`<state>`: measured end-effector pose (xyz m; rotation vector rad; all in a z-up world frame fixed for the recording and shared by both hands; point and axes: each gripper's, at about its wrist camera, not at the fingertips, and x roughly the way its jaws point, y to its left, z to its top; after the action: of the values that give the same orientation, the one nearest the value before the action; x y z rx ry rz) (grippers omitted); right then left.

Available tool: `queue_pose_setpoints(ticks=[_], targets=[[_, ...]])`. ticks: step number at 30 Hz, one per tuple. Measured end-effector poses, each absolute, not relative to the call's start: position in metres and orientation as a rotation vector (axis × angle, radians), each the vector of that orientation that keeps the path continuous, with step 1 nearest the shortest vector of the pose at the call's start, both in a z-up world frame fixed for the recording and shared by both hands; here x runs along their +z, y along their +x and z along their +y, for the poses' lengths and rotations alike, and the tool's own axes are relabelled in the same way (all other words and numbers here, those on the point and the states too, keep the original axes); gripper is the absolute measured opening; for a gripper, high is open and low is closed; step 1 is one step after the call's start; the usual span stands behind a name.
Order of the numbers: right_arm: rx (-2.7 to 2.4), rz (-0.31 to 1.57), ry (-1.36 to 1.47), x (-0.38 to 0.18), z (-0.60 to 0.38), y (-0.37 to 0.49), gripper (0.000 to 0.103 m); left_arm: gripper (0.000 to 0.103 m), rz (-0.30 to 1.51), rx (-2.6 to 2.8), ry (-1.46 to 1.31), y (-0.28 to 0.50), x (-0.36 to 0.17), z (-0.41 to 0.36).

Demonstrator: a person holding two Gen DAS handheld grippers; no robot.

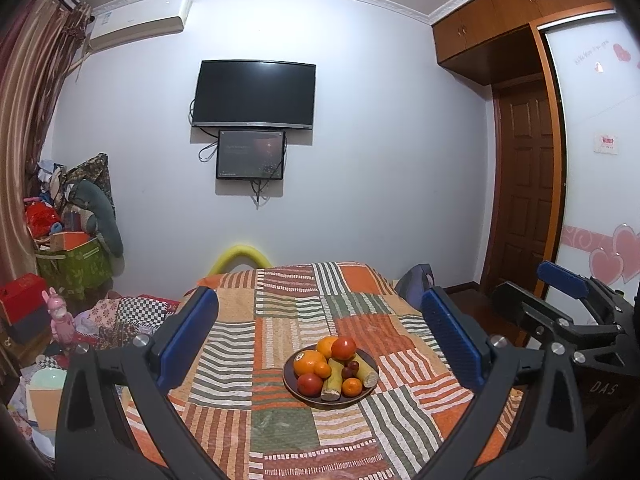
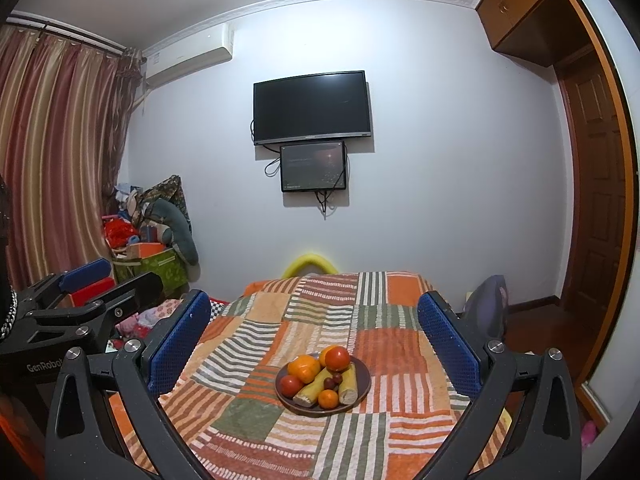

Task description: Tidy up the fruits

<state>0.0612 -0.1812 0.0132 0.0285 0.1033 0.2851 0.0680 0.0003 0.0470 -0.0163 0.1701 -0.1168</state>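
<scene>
Both grippers, L [image 1: 320, 344] and R [image 2: 314, 344]: fingers spread wide, nothing held, well short of plate [image 1: 370, 390]. Plate mid-cloth [image 1: 280, 432], fruit [image 1: 308, 362] piled loose. Judged: round pcs smooth, roll-prone; tomatoes soft, so grip light across widest part. TV [image 1: 254, 94] beyond.
</scene>
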Motion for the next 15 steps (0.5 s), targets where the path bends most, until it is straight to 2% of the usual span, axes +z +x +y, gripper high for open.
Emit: queue_pose_setpoints(ticks=[15], targets=[[0.268, 0.106, 0.046, 0.0128, -0.1848, 0.0622, 0.103, 0.103, 0.200, -0.122, -0.026, 0.0743, 0.0434, -0.0005]])
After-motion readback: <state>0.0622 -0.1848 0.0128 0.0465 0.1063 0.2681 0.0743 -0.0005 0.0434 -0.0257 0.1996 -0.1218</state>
